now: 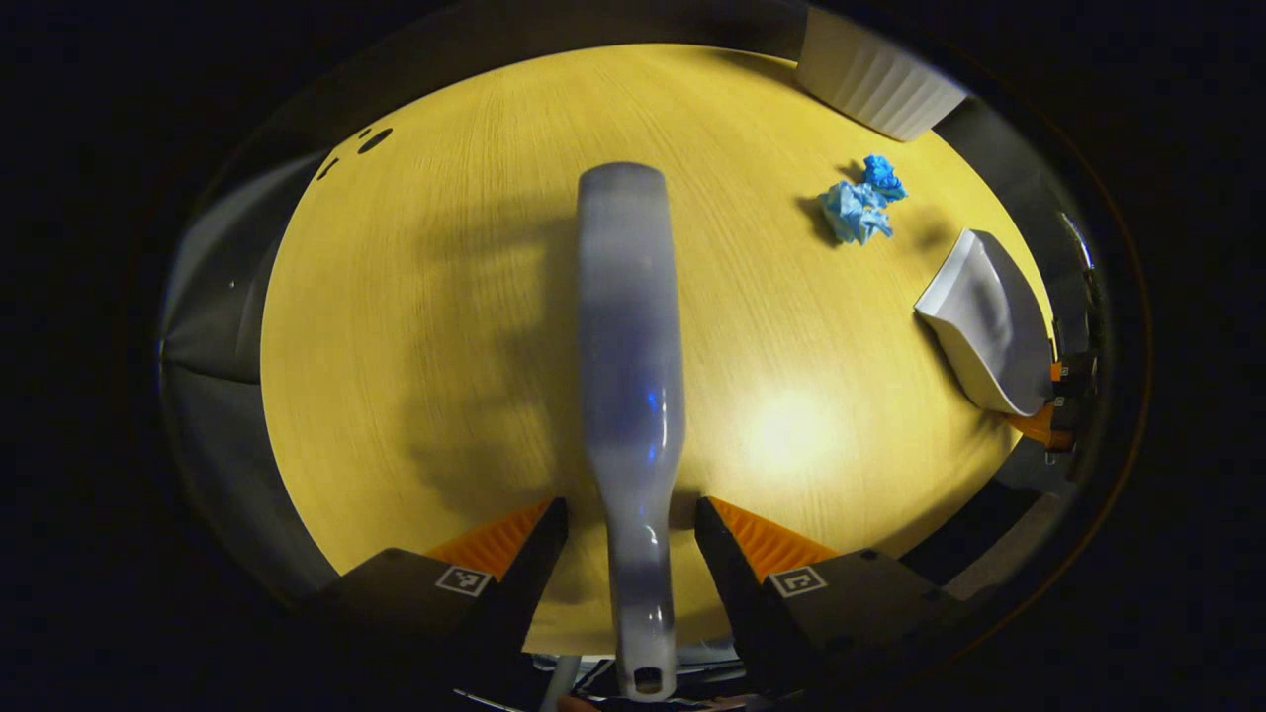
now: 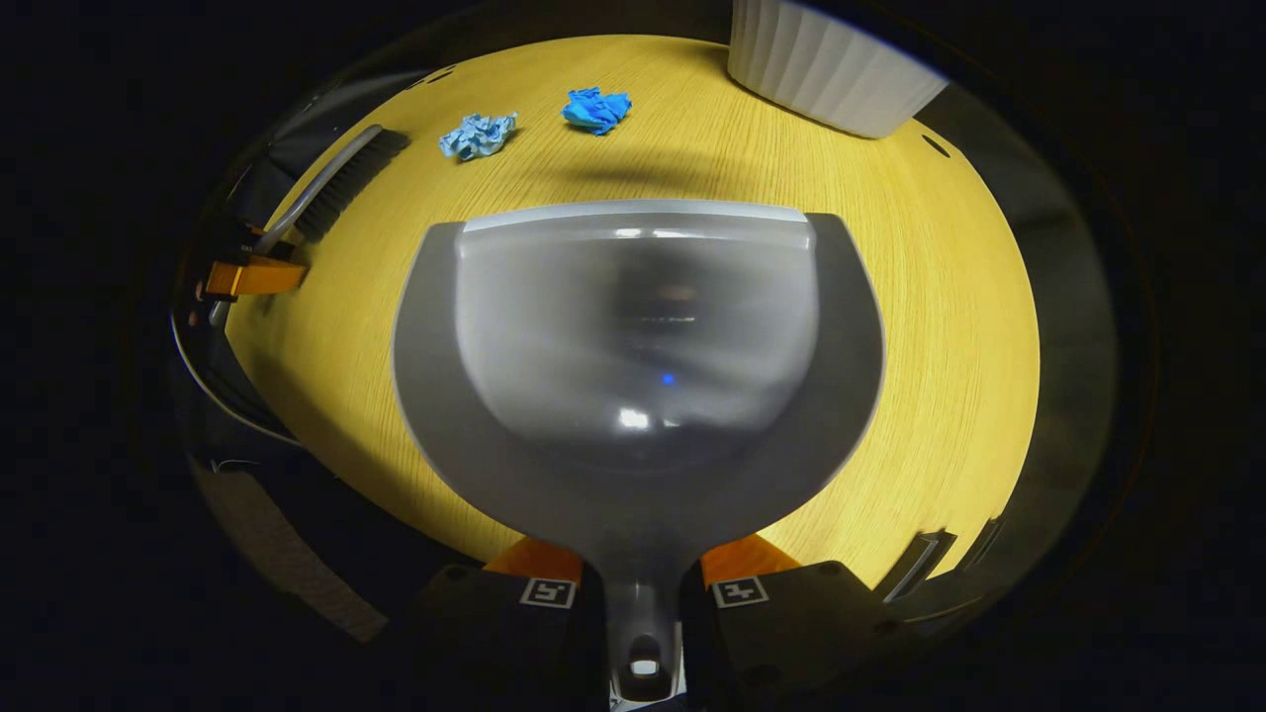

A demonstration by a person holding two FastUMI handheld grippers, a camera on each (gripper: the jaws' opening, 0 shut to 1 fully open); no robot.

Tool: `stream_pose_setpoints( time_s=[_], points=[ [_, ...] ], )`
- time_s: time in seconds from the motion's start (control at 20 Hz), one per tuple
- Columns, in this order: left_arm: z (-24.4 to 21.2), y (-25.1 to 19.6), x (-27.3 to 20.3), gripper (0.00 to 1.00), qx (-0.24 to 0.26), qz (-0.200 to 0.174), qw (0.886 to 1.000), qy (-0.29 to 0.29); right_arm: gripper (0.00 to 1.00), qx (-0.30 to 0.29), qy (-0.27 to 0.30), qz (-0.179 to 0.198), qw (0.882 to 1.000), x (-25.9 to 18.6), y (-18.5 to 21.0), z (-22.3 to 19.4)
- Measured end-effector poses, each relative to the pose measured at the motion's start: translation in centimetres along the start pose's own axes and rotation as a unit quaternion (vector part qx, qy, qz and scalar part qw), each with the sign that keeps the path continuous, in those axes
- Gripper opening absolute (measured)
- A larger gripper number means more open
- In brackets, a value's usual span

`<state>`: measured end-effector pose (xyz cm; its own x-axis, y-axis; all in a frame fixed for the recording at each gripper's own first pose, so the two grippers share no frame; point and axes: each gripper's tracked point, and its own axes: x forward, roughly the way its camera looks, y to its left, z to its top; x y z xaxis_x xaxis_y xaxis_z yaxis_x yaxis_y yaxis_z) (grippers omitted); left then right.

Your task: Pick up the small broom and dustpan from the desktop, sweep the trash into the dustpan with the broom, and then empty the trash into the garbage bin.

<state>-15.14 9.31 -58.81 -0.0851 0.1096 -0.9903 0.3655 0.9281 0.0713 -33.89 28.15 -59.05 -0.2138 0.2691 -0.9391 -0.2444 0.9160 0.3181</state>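
The small broom [image 1: 633,326] runs straight out from my left gripper [image 1: 633,509], whose fingers close on its narrow grey handle; it hangs above the yellow desktop [image 1: 415,297]. In the right gripper view its dark bristles [image 2: 348,178] point at the table, far left. My right gripper [image 2: 641,566] is shut on the dustpan's handle. The grey dustpan [image 2: 633,336] is held level, its lip facing two crumpled blue paper balls [image 2: 478,133] [image 2: 596,107]. From the left gripper the dustpan [image 1: 989,326] shows at the right edge, the papers [image 1: 859,210] beyond it.
A white ribbed garbage bin [image 2: 826,69] stands at the far edge of the desktop [image 2: 949,326], also seen as the bin [image 1: 875,79] in the left gripper view. Small dark holes [image 1: 374,140] mark the table's far left corner. Dark floor surrounds the table.
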Motion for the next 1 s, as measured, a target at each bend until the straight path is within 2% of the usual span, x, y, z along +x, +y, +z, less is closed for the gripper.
stream_pose_setpoints(
  time_s=[0.25,0.4,0.45,0.55,0.65,0.7,0.75,0.85,1.0],
  points=[
    [-0.4,-0.1,0.5,0.83,0.026,-0.001,1.000,-0.004,0.35,0.003,-0.002,-0.001,1.000,0.1,0.0,0.1],
    [0.2,0.3,0.4,0.32,0.053,-0.006,0.998,-0.013,0.35,0.005,-0.003,-0.001,1.000,-0.1,0.0,0.1],
    [0.7,0.4,0.3,0.25,0.060,-0.006,0.998,-0.014,0.35,0.007,-0.003,-0.001,1.000,-0.1,0.0,0.0],
    [2.8,0.6,0.6,0.27,0.066,-0.002,0.998,-0.023,0.35,0.005,0.002,0.000,1.000,0.0,0.0,0.0],
    [5.5,-0.1,0.4,0.26,0.067,-0.019,0.997,-0.033,0.35,0.003,0.005,0.002,1.000,0.0,0.1,0.1],
    [6.9,-0.6,0.3,0.23,0.075,-0.025,0.996,-0.039,0.35,0.001,0.003,0.002,1.000,0.0,0.0,0.2],
    [8.2,-1.3,0.5,0.26,0.090,-0.030,0.995,-0.041,0.35,-0.003,0.001,0.003,1.000,0.0,0.1,0.1],
    [10.2,-3.1,0.8,0.26,0.124,-0.038,0.991,-0.039,0.35,-0.026,-0.004,0.009,1.000,-0.1,0.1,0.1],
    [11.8,-5.1,1.0,0.26,0.161,-0.042,0.986,-0.028,0.35,-0.073,0.024,0.020,0.997,-0.3,0.2,-0.3]
  ],
)
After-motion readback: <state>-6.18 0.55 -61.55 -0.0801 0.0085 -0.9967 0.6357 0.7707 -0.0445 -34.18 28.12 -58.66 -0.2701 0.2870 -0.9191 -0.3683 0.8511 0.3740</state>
